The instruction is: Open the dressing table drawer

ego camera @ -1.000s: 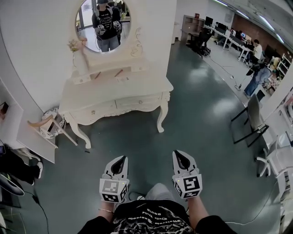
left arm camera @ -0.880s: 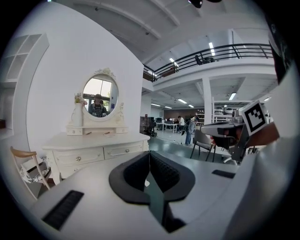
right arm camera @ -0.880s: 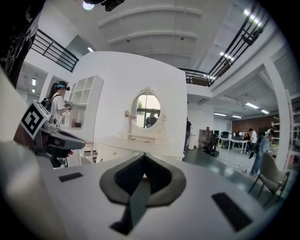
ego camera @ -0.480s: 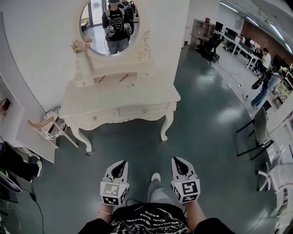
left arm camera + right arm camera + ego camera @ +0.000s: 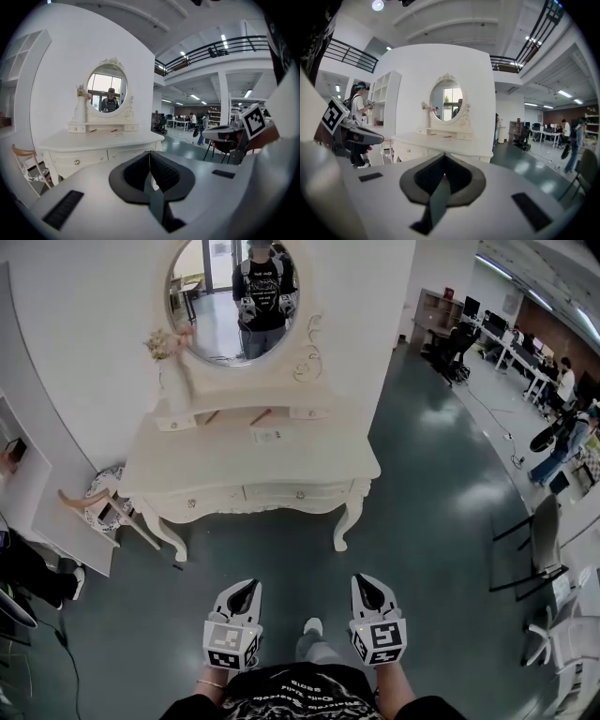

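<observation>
A cream dressing table with an oval mirror stands against the white wall ahead. Its front holds two closed drawers, a left drawer and a right drawer, each with a small knob. The left drawer also shows in the left gripper view, and the table in the right gripper view. My left gripper and right gripper hang side by side well short of the table, over the floor. Both are shut with nothing between the jaws.
A wooden chair stands at the table's left, beside a white shelf unit. A vase with flowers sits on the table's upper shelf. Black chairs and desks with people stand at the right. Dark green floor lies around the table.
The dressing table has come nearer and more central in the head view as I walked toward it. Both grippers keep their side-by-side pose, shut.
</observation>
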Demonstrator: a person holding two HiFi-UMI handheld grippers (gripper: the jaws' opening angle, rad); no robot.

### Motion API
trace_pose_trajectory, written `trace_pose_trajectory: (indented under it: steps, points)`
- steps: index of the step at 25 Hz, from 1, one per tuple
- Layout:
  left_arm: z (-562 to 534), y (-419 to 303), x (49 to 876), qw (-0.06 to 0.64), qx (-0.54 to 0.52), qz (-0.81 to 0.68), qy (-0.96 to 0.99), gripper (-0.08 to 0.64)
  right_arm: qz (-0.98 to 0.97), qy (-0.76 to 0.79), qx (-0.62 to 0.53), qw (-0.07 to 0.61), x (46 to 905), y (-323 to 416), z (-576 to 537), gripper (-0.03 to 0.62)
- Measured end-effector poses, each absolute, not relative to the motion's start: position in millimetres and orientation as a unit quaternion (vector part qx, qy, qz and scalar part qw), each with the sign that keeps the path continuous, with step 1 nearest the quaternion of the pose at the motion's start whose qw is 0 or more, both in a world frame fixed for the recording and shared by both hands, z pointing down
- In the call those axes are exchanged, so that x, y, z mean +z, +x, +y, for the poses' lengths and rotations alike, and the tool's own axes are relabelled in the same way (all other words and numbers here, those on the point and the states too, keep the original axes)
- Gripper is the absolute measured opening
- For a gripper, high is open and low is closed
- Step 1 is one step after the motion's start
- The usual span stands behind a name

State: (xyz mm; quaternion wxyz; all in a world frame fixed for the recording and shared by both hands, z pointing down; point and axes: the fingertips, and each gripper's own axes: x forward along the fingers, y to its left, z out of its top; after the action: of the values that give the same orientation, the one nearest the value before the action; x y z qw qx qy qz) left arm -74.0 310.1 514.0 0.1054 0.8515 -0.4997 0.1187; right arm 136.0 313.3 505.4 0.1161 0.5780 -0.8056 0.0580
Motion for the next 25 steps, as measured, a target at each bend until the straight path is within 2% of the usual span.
trace_pose_trajectory:
  steps: [11, 25]
  points:
    - [271.4, -43.1, 528.8, 0.119, 0.149, -0.509, 0.839, 0.017, -0.812, 0.56, 0.107, 0.129, 536.0, 164.0, 263.8, 0.01]
    - [200.6, 2.8, 536.4, 0.152, 0.123, -0.544, 0.816, 0.017, -0.849, 0.498, 0.095, 0.147, 541.1, 186.0, 178.9, 0.011]
